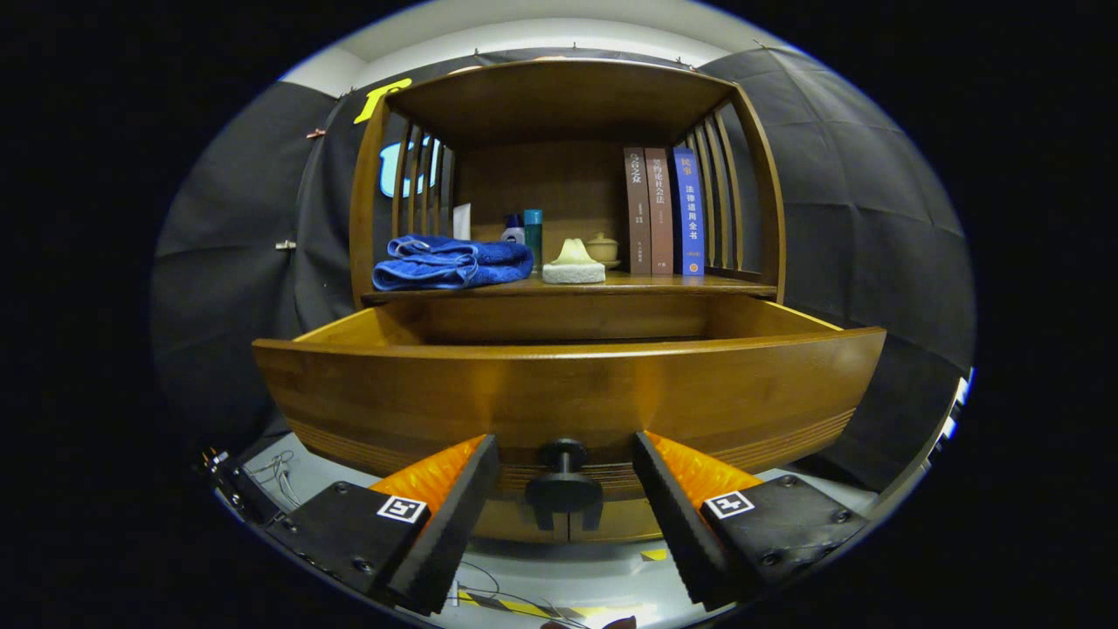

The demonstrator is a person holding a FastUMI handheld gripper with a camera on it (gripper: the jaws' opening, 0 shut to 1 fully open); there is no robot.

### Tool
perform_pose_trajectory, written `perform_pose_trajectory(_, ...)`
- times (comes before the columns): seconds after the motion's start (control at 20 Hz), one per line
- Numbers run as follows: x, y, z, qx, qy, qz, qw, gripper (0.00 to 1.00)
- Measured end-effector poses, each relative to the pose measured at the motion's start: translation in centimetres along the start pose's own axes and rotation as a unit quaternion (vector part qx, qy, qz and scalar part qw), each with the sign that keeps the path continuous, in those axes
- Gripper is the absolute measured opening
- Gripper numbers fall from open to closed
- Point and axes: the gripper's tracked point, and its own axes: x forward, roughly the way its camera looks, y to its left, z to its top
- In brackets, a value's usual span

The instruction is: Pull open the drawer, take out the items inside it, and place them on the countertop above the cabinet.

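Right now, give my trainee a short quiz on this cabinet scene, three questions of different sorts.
1. True or false: the drawer is pulled open.
2. What sits between the fingers of the tongs? A) towel B) knob C) book
3. Fill in: the blue towel lies on the ______, left of the bottles.

Key
1. True; its front stands well out from the cabinet.
2. B; the knob is in the gap, and the open fingers do not touch it.
3. Countertop, where three books also stand upright at the right.
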Motion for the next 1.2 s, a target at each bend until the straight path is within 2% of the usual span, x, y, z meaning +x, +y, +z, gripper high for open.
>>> perform_pose_trajectory(0.45, 0.7, 0.2, 1.0, 0.009, -0.007, -0.01, 1.0, 1.0)
perform_pose_trajectory(1.2, 10.4, 0.4, 3.9, 0.009, -0.022, -0.015, 1.0, 1.0)
